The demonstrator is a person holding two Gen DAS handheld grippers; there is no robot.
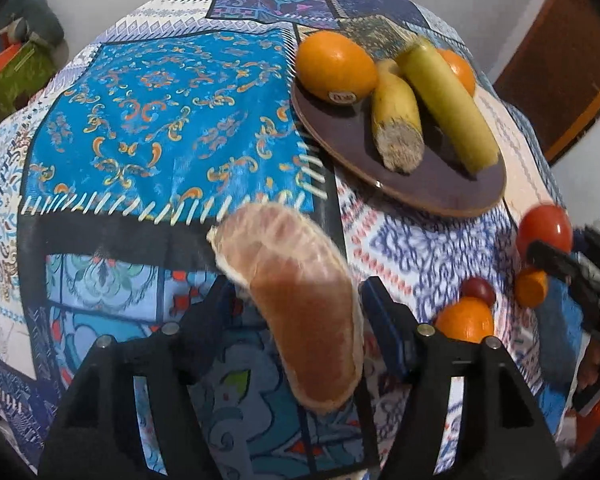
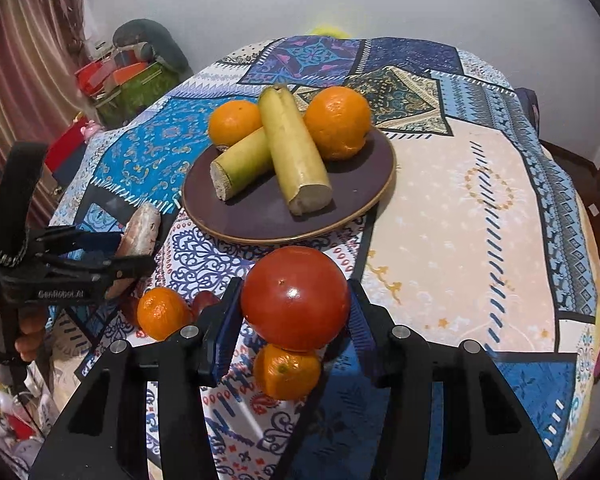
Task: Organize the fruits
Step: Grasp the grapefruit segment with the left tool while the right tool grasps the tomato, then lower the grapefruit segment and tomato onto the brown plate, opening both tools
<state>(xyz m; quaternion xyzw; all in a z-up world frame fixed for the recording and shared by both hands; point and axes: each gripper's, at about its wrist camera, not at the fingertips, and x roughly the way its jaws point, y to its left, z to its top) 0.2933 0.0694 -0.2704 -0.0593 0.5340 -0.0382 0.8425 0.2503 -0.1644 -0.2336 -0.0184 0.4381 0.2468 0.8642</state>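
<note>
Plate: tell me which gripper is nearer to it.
Right. The right gripper, holding a tomato, is just short of the plate; the left gripper sits farther off to its side.

On the brown plate (image 1: 440, 196), the far orange (image 1: 458, 70) is largely hidden behind the longer banana piece (image 1: 448, 104) at one o'clock. A small dark red fruit (image 2: 206, 300) is half masked by a gripper finger (image 2: 220, 324), its kind not discernible. The left gripper (image 2: 136, 256) is cut off at nine o'clock.

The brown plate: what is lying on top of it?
On the brown plate lie two oranges and two cut yellow-green stalk pieces, one leaning over the other. What lies beneath the fruit is covered.
</note>
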